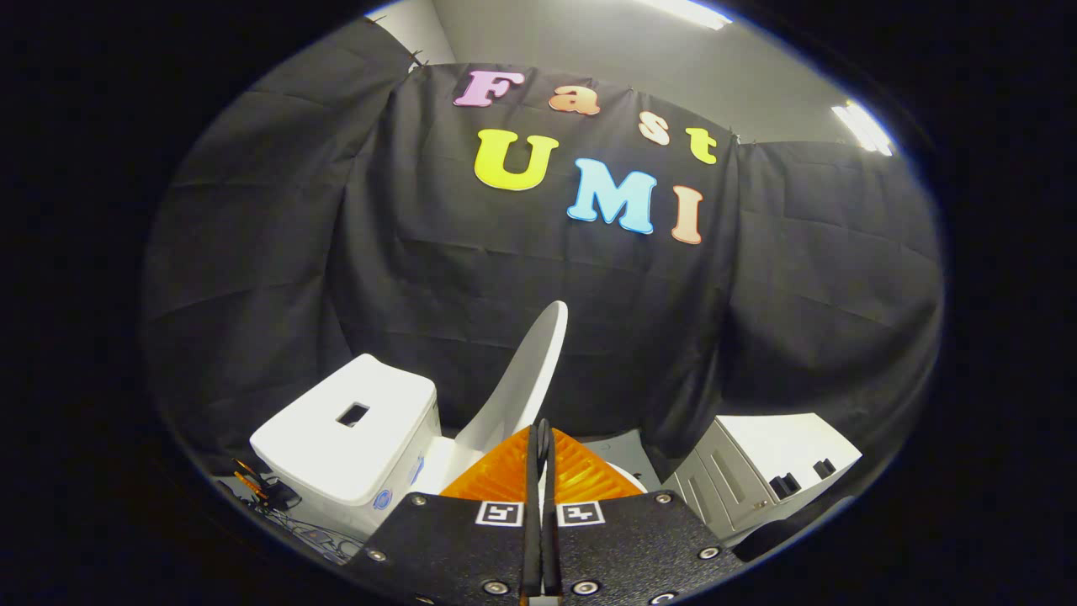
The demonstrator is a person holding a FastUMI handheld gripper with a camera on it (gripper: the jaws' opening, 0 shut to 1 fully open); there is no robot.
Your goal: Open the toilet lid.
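The white toilet lid (523, 383) stands raised, tilted up toward the black cloth wall, just ahead of and above my fingertips. To its left is the white toilet tank (353, 429) with a small rectangular opening in its top. My gripper (541, 433) sits in front of the lid with its two fingers pressed flat together and nothing between them. The bowl is mostly hidden behind the fingers; a sliver of white rim (627, 475) shows to their right.
A white cabinet (770, 471) with dark handles stands to the right of the toilet. Some cables and small orange-tipped items (261, 488) lie on the floor left of the tank. Black cloth wall closes in behind.
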